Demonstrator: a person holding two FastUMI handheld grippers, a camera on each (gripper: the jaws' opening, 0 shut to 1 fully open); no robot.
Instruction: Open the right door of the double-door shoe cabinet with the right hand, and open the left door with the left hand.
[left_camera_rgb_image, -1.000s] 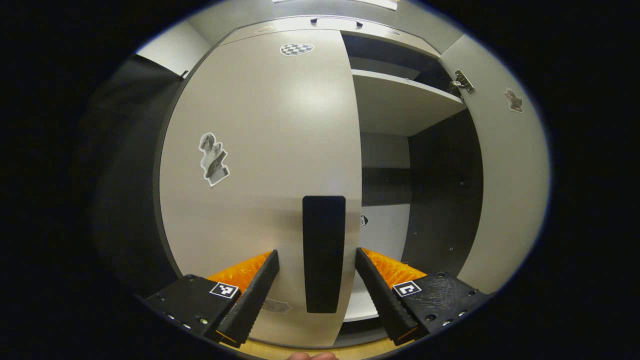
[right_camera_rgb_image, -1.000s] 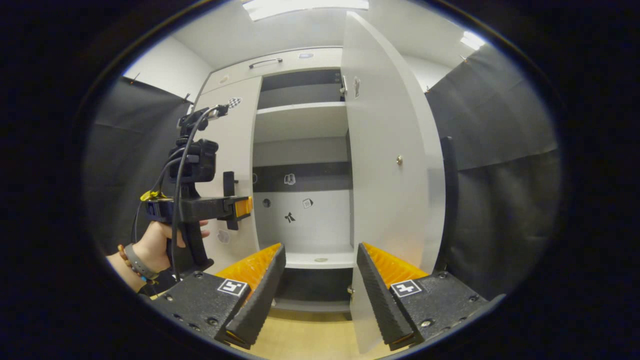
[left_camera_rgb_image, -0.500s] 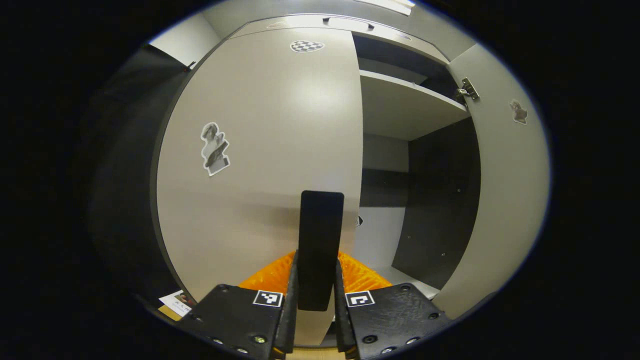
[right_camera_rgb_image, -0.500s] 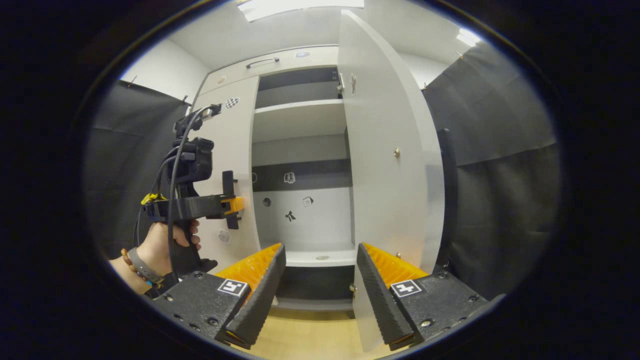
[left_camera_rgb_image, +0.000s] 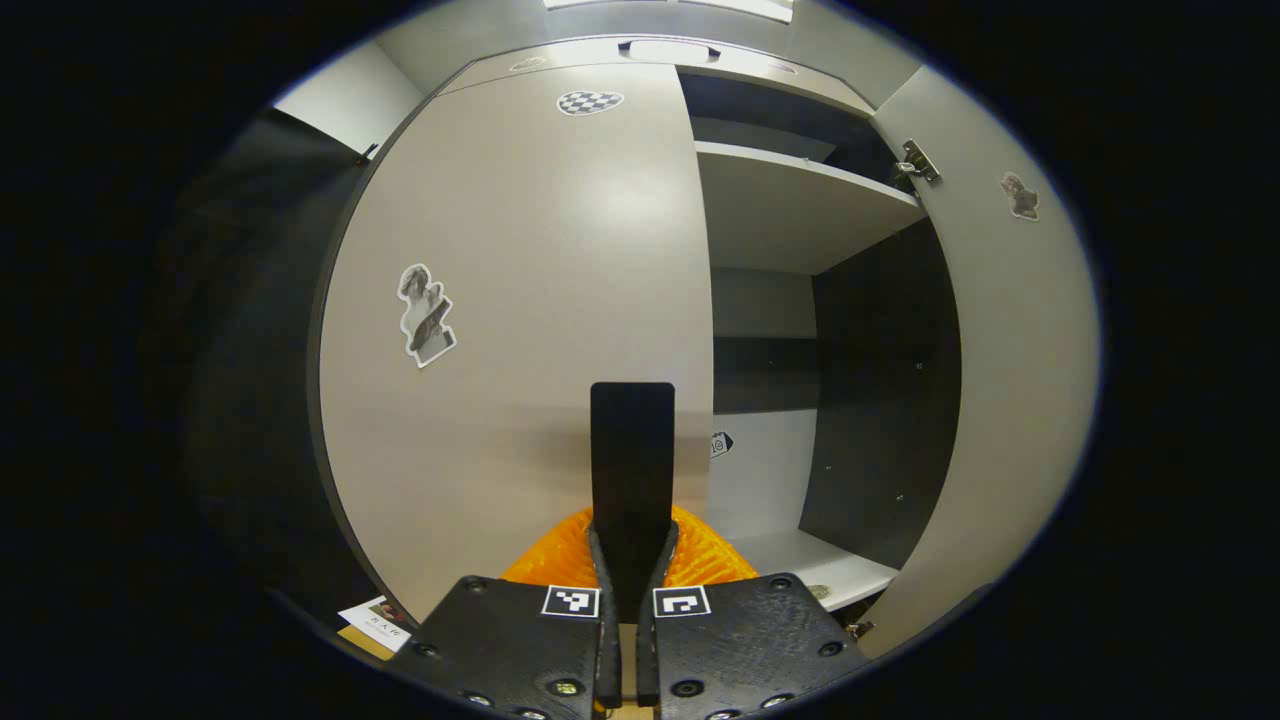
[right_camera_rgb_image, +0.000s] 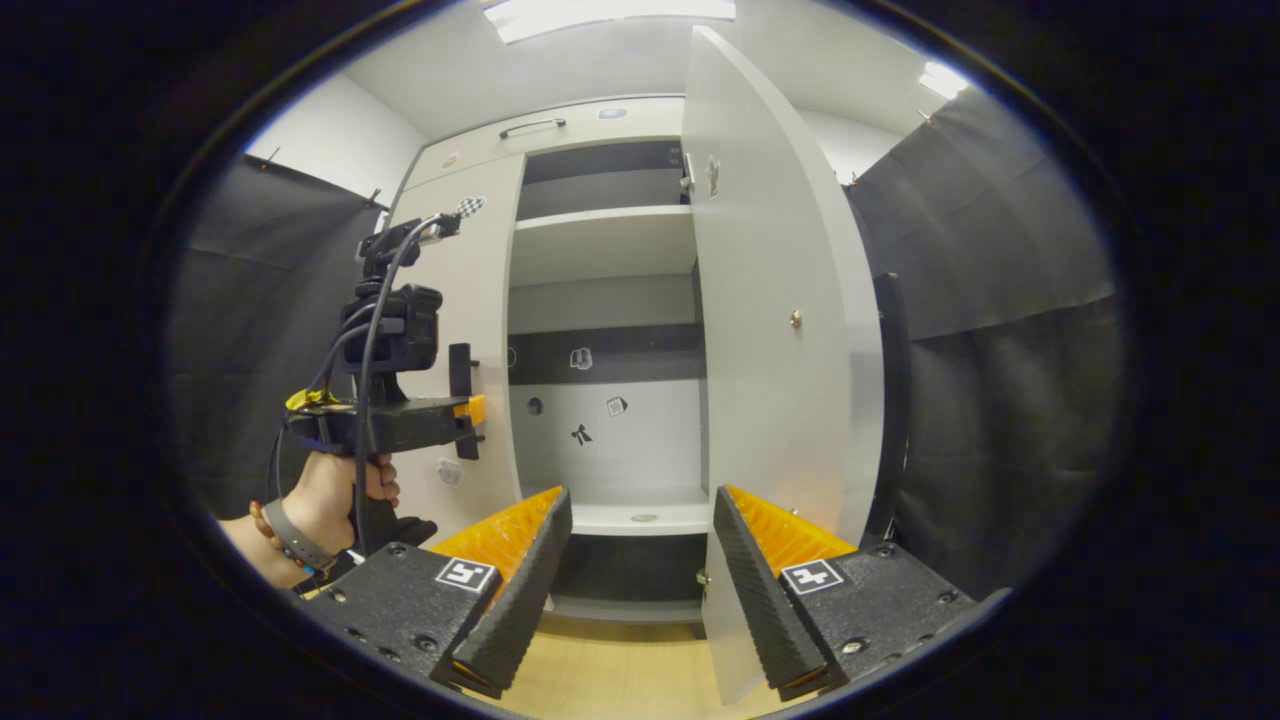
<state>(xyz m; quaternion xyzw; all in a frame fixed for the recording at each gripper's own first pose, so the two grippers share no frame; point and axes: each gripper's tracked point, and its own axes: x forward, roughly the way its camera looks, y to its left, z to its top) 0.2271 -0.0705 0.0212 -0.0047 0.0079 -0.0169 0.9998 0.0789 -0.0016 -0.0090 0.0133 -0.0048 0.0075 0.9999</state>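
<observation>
Pale grey left door (left_camera_rgb_image: 520, 300) closed, stickers unreadable; left gripper (left_camera_rgb_image: 630, 560) fingers clamped on black handle (left_camera_rgb_image: 632, 450). Right gripper (right_camera_rgb_image: 635, 570) fingers apart, right door (right_camera_rgb_image: 770, 330) open; wood floor (right_camera_rgb_image: 620, 670).

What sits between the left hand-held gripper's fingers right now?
The left door's black handle stands between the left hand-held gripper's fingers, which clamp it, as the left gripper view shows.
</observation>
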